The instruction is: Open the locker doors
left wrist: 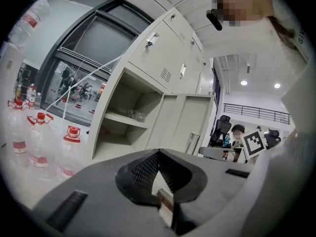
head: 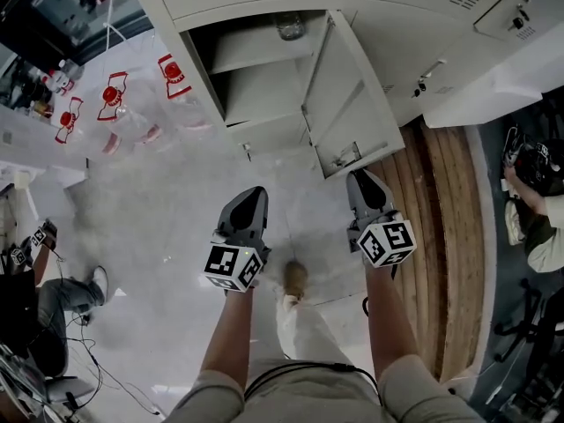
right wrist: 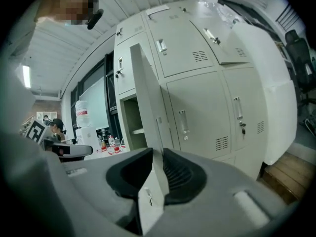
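Note:
The pale grey locker door (head: 344, 95) stands swung wide open, baring a compartment with a shelf (head: 256, 86) and a clear jar (head: 289, 26) at its back. My right gripper (head: 361, 181) sits at the door's free edge near the latch. In the right gripper view that door edge (right wrist: 145, 98) runs straight down into the narrow gap of the right gripper (right wrist: 157, 154), filling it from pad to pad. My left gripper (head: 254, 196) hovers over the floor in front of the compartment (left wrist: 123, 117). The left gripper (left wrist: 158, 154) is shut, its pads meeting on nothing.
Closed lockers (right wrist: 197, 107) continue to the right of the open door. Large water bottles with red caps (head: 115, 95) stand on the floor at left. A wooden platform (head: 436, 236) lies at right, with a seated person (head: 538, 218) beyond it. Cables (head: 97, 377) trail at lower left.

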Available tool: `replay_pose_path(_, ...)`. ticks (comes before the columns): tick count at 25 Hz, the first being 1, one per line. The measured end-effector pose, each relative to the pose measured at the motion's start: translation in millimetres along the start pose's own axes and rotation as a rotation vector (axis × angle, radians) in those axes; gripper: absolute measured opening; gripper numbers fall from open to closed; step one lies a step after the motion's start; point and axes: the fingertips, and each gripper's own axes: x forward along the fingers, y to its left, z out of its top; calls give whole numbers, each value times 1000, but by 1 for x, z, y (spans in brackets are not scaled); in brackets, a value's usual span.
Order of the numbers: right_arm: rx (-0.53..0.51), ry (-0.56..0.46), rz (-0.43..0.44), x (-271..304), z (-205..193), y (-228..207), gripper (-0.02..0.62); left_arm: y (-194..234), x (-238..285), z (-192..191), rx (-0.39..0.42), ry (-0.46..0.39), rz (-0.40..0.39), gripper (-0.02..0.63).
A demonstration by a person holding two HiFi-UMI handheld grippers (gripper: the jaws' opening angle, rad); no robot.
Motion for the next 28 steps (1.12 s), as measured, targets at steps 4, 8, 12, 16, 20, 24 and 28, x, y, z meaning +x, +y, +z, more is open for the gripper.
replay_pose_path(4,18,-10,-36,-4,3,-19,66,-1,0,-3,4,1,8,-2)
replay_pose_path(8,42,-31,-85,-7,6,-38,57,0,-1,-6,6,-1,19,-2)
replay_pose_path(12,64,-53,-140,-8,11,-58,16,2,-2,-8,2,0,31,-2)
replay_pose_path(16,79,-69,-195,-7,16,-77,0,4,-4,-12,1,8,38,-2)
replay_pose_path(20,76,-66,-233,-5,18,-93,4,8,-4,-16,-1,16,44,-2)
replay_pose_path(24,55,-54,-260,-10,11,-94,14,15,-4,-18,3,24,54,-2)
replay_pose_path(28,38,-56,-250,-19,0,-76,15,27,-3,-15,9,23,59,-2)
